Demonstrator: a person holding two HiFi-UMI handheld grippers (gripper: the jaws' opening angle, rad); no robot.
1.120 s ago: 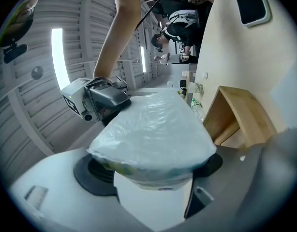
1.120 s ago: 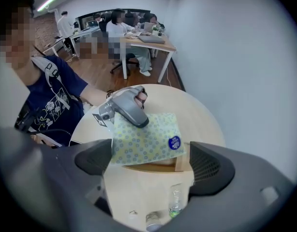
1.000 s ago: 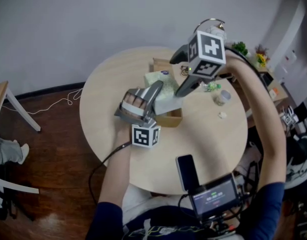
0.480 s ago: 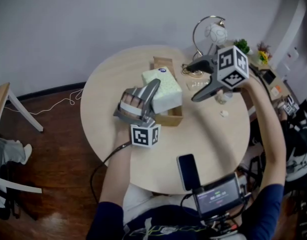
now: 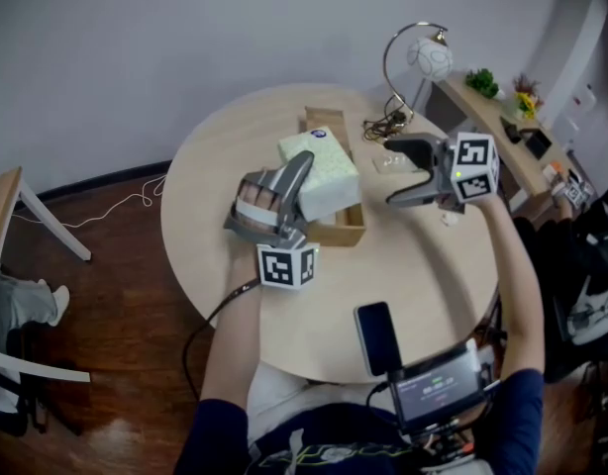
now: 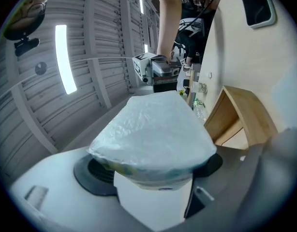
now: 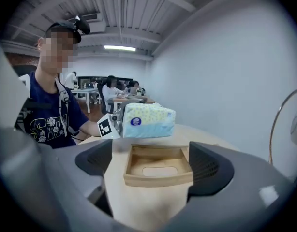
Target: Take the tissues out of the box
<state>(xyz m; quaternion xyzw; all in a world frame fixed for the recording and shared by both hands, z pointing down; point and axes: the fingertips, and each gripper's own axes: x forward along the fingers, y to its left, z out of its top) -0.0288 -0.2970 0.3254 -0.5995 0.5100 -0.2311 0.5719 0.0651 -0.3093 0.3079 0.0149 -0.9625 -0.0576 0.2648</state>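
A soft pack of tissues [image 5: 329,166], white with a pale dotted top, hangs tilted over the open wooden box [image 5: 346,234] on the round table [image 5: 423,275]. My left gripper [image 5: 304,182] is shut on its near end; in the left gripper view the pack [image 6: 153,134] fills the space between the jaws. My right gripper [image 5: 390,172] is open and empty, to the right of the box and apart from it. In the right gripper view the empty box [image 7: 158,166] lies straight ahead, with the lifted pack [image 7: 148,121] behind and above it.
A hoop-shaped lamp [image 5: 423,57] and a cable stand at the table's back right. Small bits [image 5: 445,222] lie near my right gripper. A phone [image 5: 375,334] lies by the near edge. A chair [image 5: 7,226] stands at the left on the floor.
My right gripper has swung from above the pack down and to the right, away from the box. The left gripper has kept its hold on the pack, nearly still.
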